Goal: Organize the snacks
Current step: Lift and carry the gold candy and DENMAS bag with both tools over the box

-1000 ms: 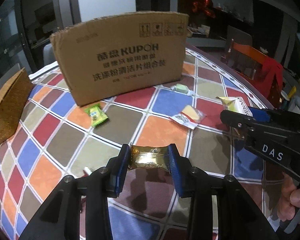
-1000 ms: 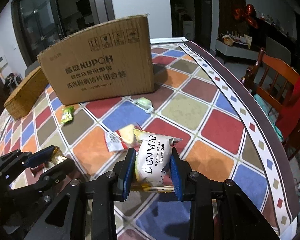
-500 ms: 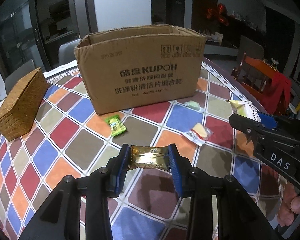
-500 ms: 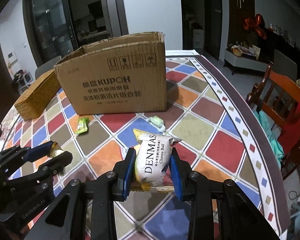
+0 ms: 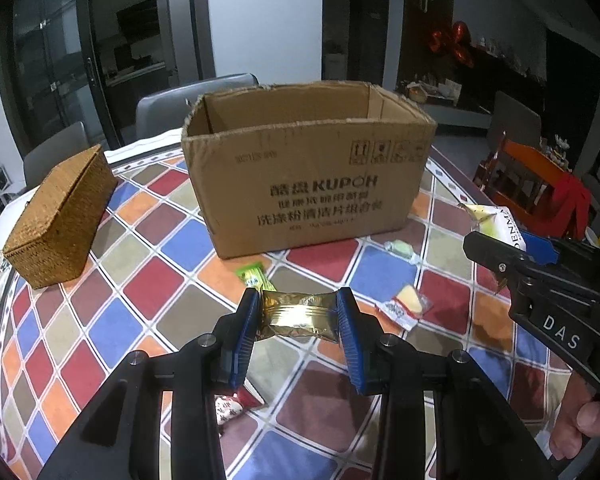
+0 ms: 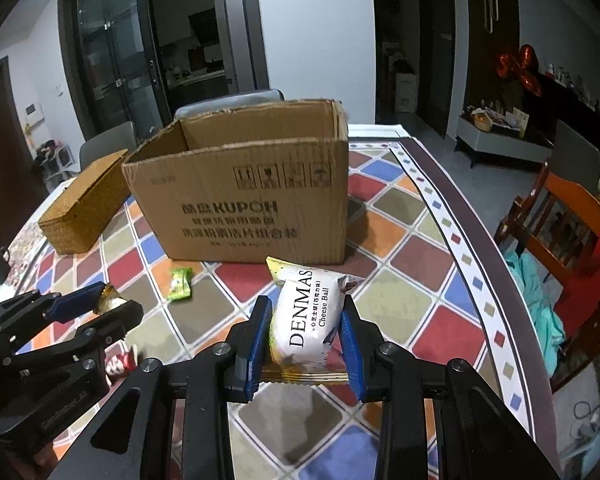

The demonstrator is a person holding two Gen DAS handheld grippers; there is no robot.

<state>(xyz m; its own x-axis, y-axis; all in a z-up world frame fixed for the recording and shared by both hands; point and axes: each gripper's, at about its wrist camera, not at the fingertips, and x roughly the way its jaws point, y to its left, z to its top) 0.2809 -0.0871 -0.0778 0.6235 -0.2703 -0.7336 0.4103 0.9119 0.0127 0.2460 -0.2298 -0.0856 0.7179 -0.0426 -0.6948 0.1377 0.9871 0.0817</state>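
1. Left wrist view: the left gripper (image 5: 299, 314) pinches a gold-wrapped snack (image 5: 298, 314) crosswise between its blue pads (image 5: 247, 334), one pad pressed on each end of the wrapper, and holds it clear of the checkered tablecloth (image 5: 140, 280).
2. Straight beyond those fingertips stands an open cardboard box (image 5: 308, 176) printed KUPOH, its top flaps gone; what lies inside cannot be seen.
3. Between the tips and the box lies a green candy packet (image 5: 253, 276); to the right of the tips lie a clear packet with a yellow piece (image 5: 406, 306) and, farther off near the box, a pale green wrapped sweet (image 5: 398, 249). A red-and-white packet (image 5: 234, 404) lies below the left finger.
4. A woven basket with a lid (image 5: 62, 220) sits well off to the left of the box.
5. Right wrist view: the right gripper (image 6: 305, 332) squeezes a white DENMAS Cheese Ball packet (image 6: 306, 316) upright between its pads, lifted above the cloth.
6. The box stands just ahead of this gripper too, with the left gripper low at the left edge, the gold wrapper's end showing in its tips.
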